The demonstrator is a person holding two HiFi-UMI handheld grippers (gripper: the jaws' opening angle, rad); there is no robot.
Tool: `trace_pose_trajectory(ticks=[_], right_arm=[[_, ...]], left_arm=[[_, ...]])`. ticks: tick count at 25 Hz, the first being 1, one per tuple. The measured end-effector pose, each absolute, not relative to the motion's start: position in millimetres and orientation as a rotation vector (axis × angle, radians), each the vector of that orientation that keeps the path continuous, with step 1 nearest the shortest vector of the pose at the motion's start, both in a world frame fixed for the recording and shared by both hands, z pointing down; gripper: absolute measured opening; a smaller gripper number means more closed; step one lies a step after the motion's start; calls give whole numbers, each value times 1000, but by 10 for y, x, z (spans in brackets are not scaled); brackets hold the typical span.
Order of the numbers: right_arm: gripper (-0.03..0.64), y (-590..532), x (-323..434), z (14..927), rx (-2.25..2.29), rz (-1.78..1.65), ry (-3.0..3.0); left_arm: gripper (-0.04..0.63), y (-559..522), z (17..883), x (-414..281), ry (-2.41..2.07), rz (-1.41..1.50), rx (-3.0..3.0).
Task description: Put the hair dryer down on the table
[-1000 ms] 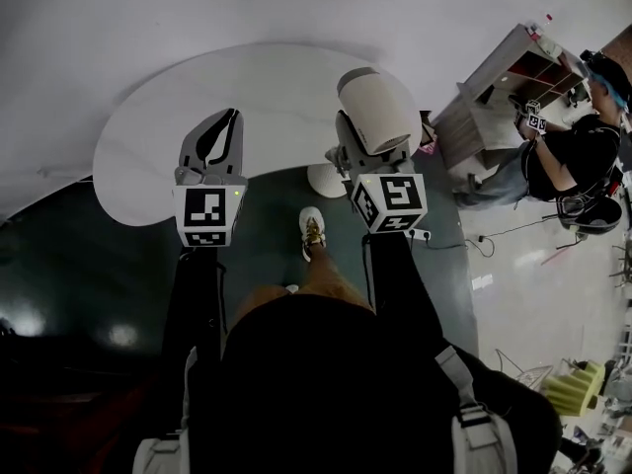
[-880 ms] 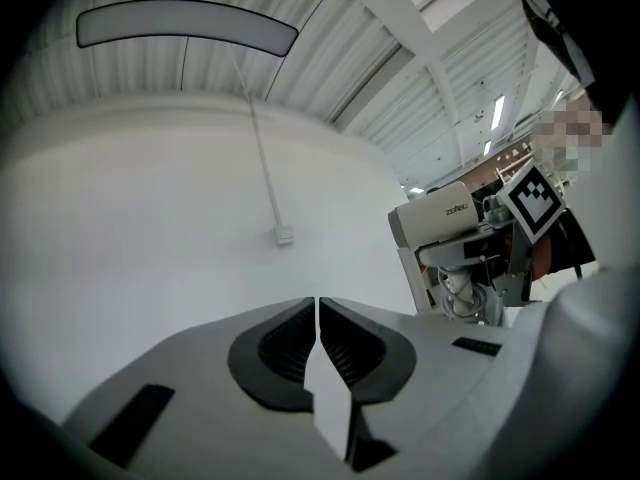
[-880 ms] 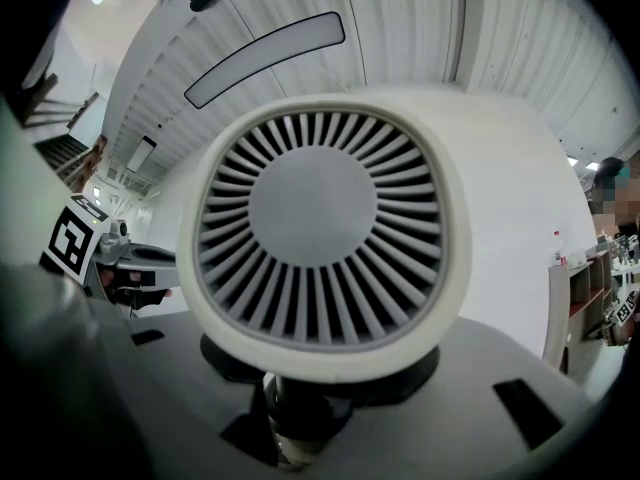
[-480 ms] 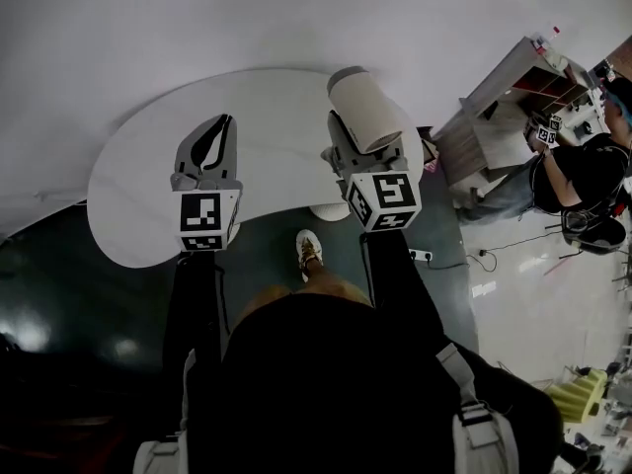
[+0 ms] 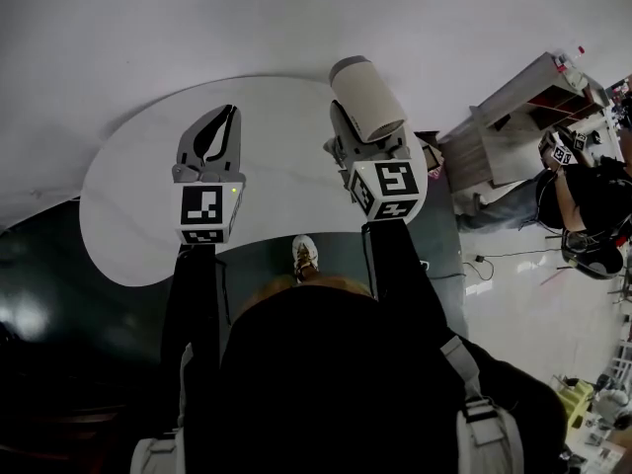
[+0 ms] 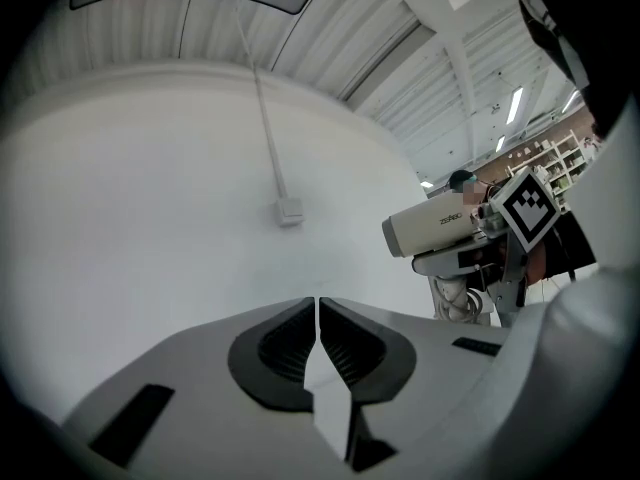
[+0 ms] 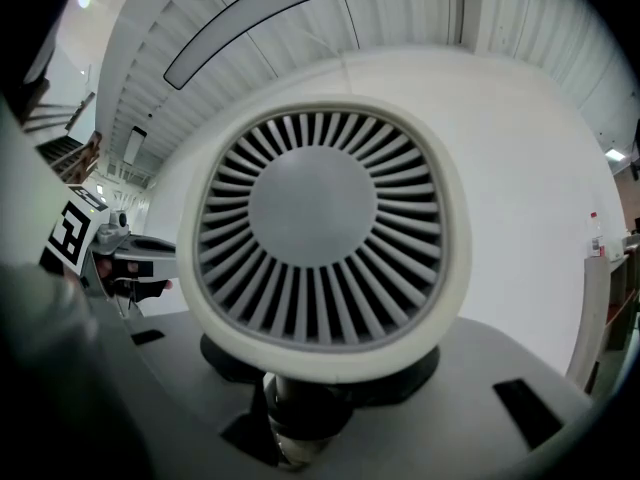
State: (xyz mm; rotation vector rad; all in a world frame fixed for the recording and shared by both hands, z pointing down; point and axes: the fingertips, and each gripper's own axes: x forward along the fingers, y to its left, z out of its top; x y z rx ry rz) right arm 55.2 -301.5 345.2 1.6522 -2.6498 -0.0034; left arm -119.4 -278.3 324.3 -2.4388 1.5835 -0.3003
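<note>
Hair dryer (image 5: 367,99) sits in the right gripper (image 5: 370,144), carried over the right end of the white, rounded desk (image 5: 128,215) and not set down on it. Its handle stands upright between the jaws, which are clamped on it. The cream barrel lies level above them, pointing away from the person toward the far side of the desk. In the right gripper view the round, slatted rear grille of the hair dryer (image 7: 320,218) fills most of the picture, and the right gripper (image 7: 300,408) holds the dark handle just below it.

Over the middle of the desk, the left gripper (image 5: 222,126) is level with its jaws together and nothing between them. The left gripper view shows the left gripper (image 6: 317,313) with its ribbed pads meeting at a thin seam, and the hair dryer (image 6: 430,230) off toward the desk's right end.

Below the near edge of the desk, a shoe (image 5: 304,257) stands on the dark floor. Well beyond the desk's right end are a wooden shelf unit (image 5: 523,107) and another person (image 5: 592,196).
</note>
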Motion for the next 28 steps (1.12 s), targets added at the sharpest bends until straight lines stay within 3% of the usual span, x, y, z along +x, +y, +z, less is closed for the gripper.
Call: trace_pose_trajectory(ticks=[12,28], right_arm=[[204,-3820,534,3755,1502,21,-2642],[206,-4031,450,4016,1456,95,-2611]], left_arm=[[28,-3490,3415,-1126,1658,-339,-2432],[26,-3676,3543,-1062,1643,-351,-2473]])
